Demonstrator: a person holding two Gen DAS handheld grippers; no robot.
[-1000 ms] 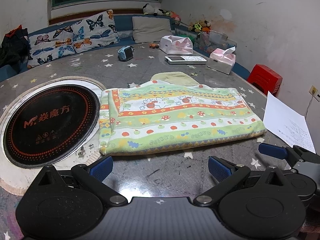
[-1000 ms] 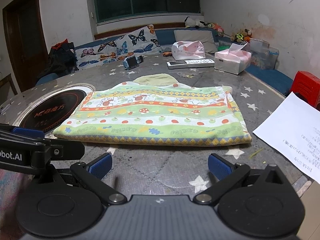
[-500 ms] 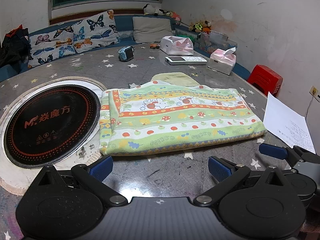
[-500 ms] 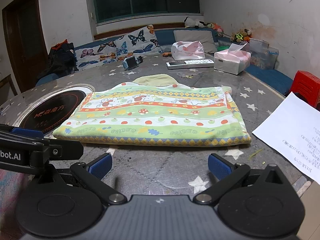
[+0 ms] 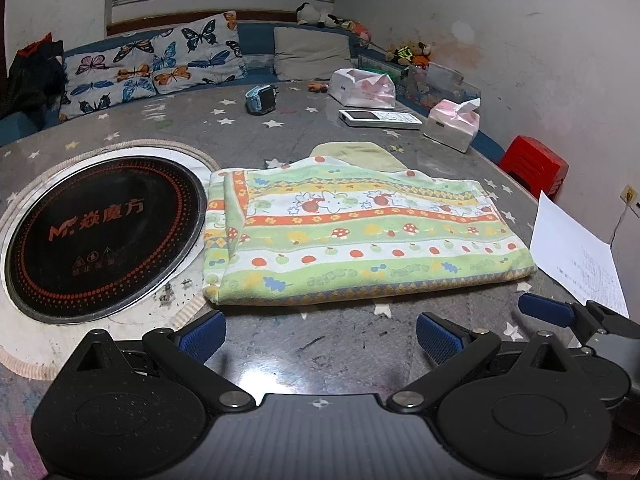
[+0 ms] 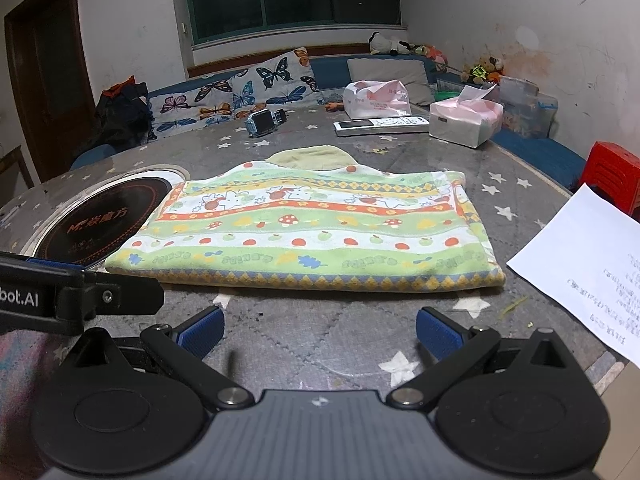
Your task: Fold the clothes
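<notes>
A green, yellow and orange patterned cloth (image 5: 352, 232) lies folded into a long rectangle on the grey star-patterned table (image 5: 320, 348). It also shows in the right wrist view (image 6: 316, 232). A pale yellow piece (image 5: 360, 154) sticks out behind its far edge. My left gripper (image 5: 320, 336) is open and empty, just in front of the cloth's near edge. My right gripper (image 6: 320, 334) is open and empty, also in front of the near edge. The right gripper shows at the lower right of the left wrist view (image 5: 568, 316).
A round black induction cooktop (image 5: 100, 232) sits in the table left of the cloth. A white paper sheet (image 6: 588, 260) lies at the right edge. A remote (image 5: 380, 118), tissue boxes (image 5: 452, 124), a plastic bag (image 5: 364, 88) and a blue watch (image 5: 260, 98) sit at the back. A red stool (image 5: 536, 164) stands beyond the table.
Both views have shifted very slightly; the cloth has not moved and both grippers stay open.
</notes>
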